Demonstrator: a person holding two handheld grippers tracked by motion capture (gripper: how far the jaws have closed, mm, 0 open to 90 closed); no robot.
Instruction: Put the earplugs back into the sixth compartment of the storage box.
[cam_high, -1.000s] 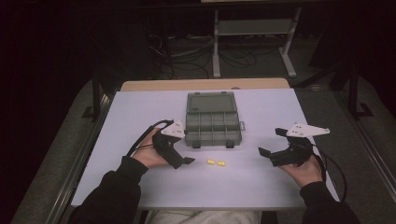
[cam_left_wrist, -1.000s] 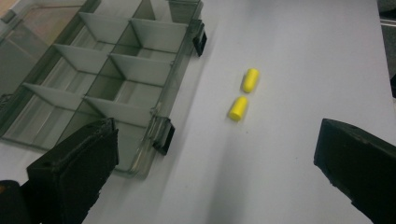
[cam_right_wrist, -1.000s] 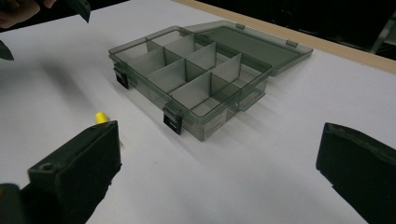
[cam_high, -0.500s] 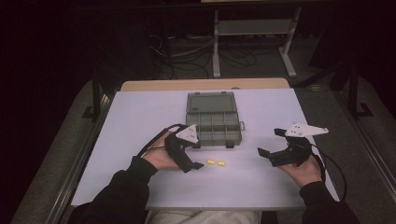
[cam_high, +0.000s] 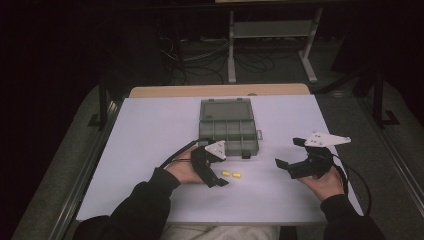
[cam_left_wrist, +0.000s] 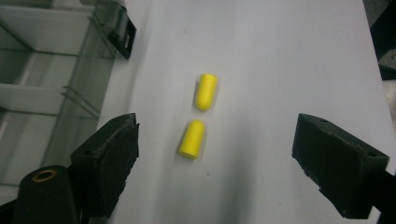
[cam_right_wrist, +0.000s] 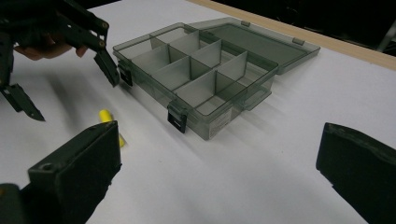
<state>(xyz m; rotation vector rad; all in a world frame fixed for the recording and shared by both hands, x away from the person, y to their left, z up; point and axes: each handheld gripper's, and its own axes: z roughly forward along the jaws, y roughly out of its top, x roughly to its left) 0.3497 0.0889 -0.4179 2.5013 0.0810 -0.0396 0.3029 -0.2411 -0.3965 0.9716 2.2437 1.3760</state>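
Two small yellow foam cylinders, rounded at one end like earplugs, lie end to end on the white counter (cam_high: 150, 130). The nearer yellow plug (cam_left_wrist: 192, 138) sits between the jaws of the left tongs (cam_left_wrist: 217, 154), closer to the jaw on the left of that view; the farther yellow plug (cam_left_wrist: 206, 91) lies just beyond the jaw tips, close to its partner, though whether the two touch cannot be told. The left tongs stand fairly wide and have just been closing, with the nearer plug between the jaws but no pad pressing on it yet.

The plugs look very light and soft. They will likely squash under pressure and could roll on their round sides or skid on the smooth counter. The safest hold seems to be across the middle of the barrel, jaws square to its length, with gentle closure so it neither pops out nor nudges its neighbour.

The clear grey plastic compartment box (cam_high: 228, 131), lid laid open, stands just beyond the left tongs. The right tongs (cam_high: 292, 159) rest well apart from the plugs, jaws wide and empty.
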